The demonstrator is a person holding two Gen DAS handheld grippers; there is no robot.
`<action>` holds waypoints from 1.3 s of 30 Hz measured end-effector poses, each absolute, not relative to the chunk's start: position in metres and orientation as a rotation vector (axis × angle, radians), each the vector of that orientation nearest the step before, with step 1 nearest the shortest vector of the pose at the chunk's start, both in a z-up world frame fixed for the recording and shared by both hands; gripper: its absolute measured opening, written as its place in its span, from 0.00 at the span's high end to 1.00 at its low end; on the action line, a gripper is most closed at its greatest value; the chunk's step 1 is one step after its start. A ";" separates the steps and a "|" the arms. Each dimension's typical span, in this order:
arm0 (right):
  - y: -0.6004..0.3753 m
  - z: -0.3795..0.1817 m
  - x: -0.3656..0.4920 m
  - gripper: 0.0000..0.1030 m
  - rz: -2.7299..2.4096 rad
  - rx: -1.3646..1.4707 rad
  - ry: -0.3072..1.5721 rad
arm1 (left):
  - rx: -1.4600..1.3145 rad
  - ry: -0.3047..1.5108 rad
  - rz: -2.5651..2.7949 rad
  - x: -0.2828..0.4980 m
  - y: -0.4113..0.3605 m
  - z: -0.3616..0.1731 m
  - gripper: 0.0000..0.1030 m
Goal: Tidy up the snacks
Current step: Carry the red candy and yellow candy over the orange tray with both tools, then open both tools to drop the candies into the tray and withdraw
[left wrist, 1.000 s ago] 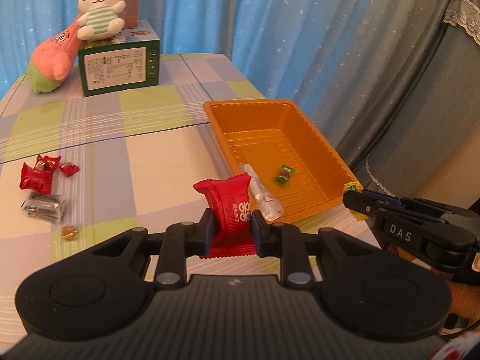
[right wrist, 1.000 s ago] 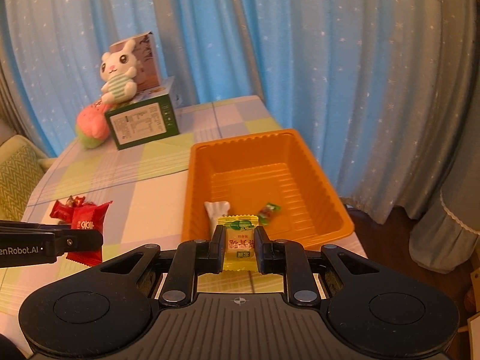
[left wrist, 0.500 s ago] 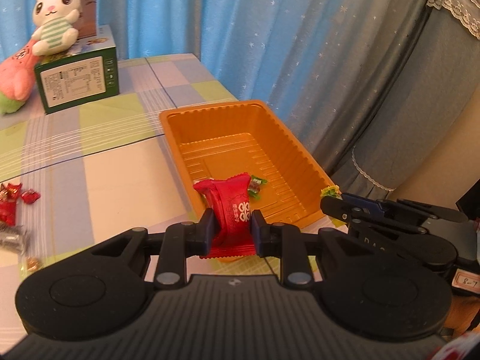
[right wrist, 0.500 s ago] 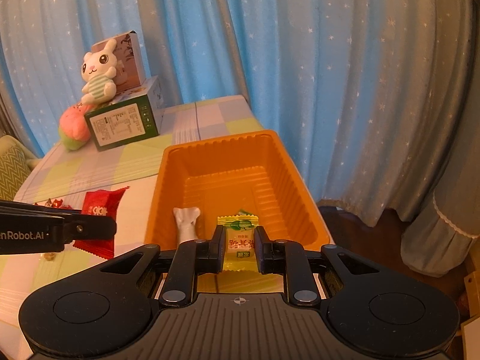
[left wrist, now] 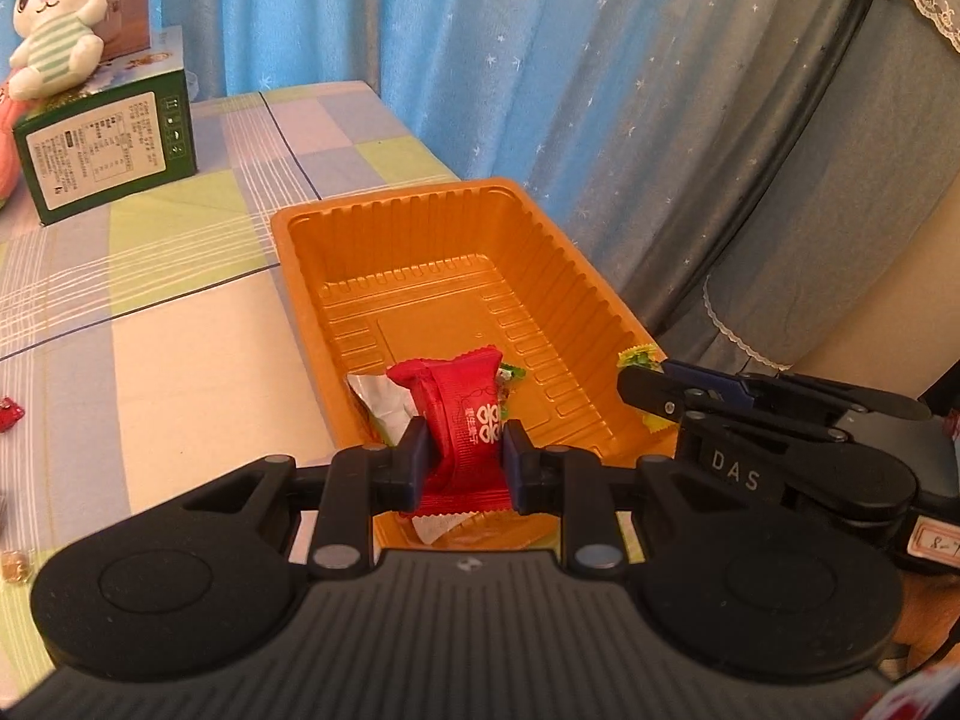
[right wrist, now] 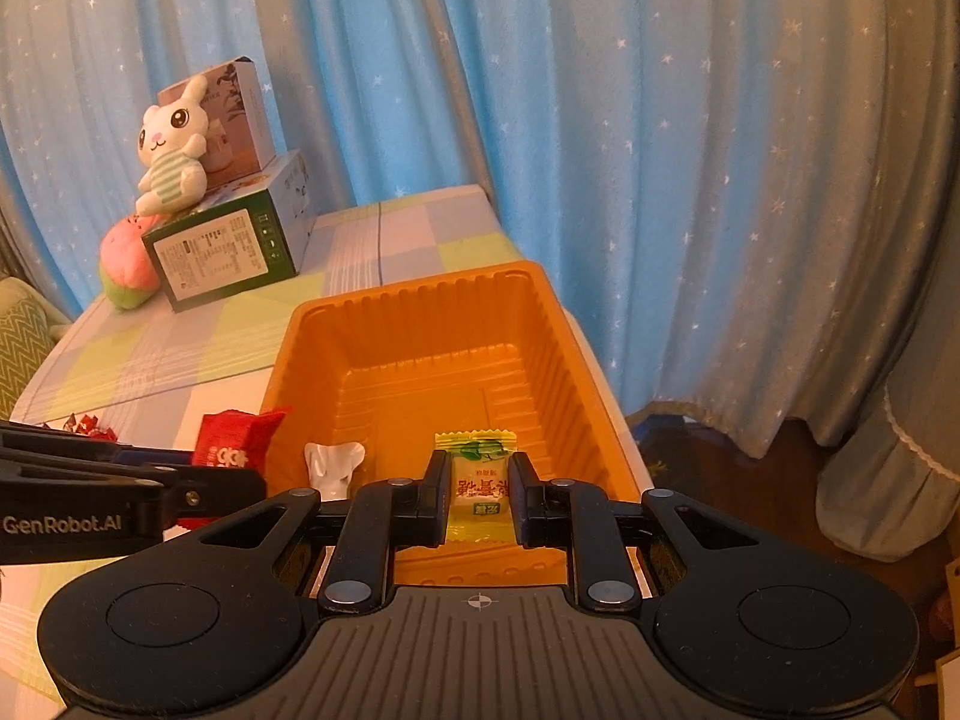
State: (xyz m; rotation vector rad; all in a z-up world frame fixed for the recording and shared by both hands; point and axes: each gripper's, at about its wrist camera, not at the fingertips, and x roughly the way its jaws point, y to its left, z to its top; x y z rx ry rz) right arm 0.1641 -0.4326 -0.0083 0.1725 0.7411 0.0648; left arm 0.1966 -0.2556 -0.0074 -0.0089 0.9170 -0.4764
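Right wrist view: rabbit plush (right wrist: 171, 147) atop green box (right wrist: 225, 249).

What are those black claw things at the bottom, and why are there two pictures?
Each black claw is a hand-held gripper with two fingers, and a camera on it looks forward. One picture comes from the left gripper, squeezing a red snack packet. The other comes from the right gripper, squeezing a yellow candy packet. Both hover at the near end of the orange plastic tray, which already holds a white wrapper. It sits on a checked tablecloth, near a green box with a white bunny toy on top.
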 end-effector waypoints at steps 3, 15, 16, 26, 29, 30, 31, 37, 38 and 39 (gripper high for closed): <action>-0.433 -0.012 0.172 0.80 0.063 0.165 0.753 | -0.002 0.925 -0.476 0.203 -0.259 -0.013 0.78; -0.434 -0.024 0.190 0.80 0.060 0.159 0.792 | -0.010 0.943 -0.476 0.220 -0.264 -0.026 0.78; -0.434 -0.025 0.190 0.80 0.060 0.158 0.794 | -0.011 0.943 -0.476 0.221 -0.264 -0.027 0.78; -0.434 -0.026 0.193 0.80 0.063 0.161 0.801 | -0.031 0.926 -0.465 0.227 -0.258 -0.031 0.69; -0.434 -0.026 0.192 0.80 0.065 0.161 0.805 | -0.027 0.927 -0.452 0.224 -0.251 -0.031 0.69; -0.434 -0.026 0.192 0.80 0.065 0.164 0.806 | -0.031 0.925 -0.449 0.222 -0.249 -0.030 0.69; -0.433 -0.026 0.193 0.80 0.066 0.165 0.807 | -0.033 0.924 -0.444 0.221 -0.246 -0.029 0.69; -0.429 -0.023 0.193 0.80 0.078 0.176 0.803 | -0.048 0.910 -0.437 0.214 -0.236 -0.023 0.69; -0.429 -0.022 0.193 0.80 0.081 0.179 0.800 | -0.051 0.908 -0.435 0.213 -0.234 -0.022 0.69; -0.428 -0.021 0.193 0.80 0.084 0.183 0.797 | -0.053 0.906 -0.433 0.212 -0.232 -0.021 0.69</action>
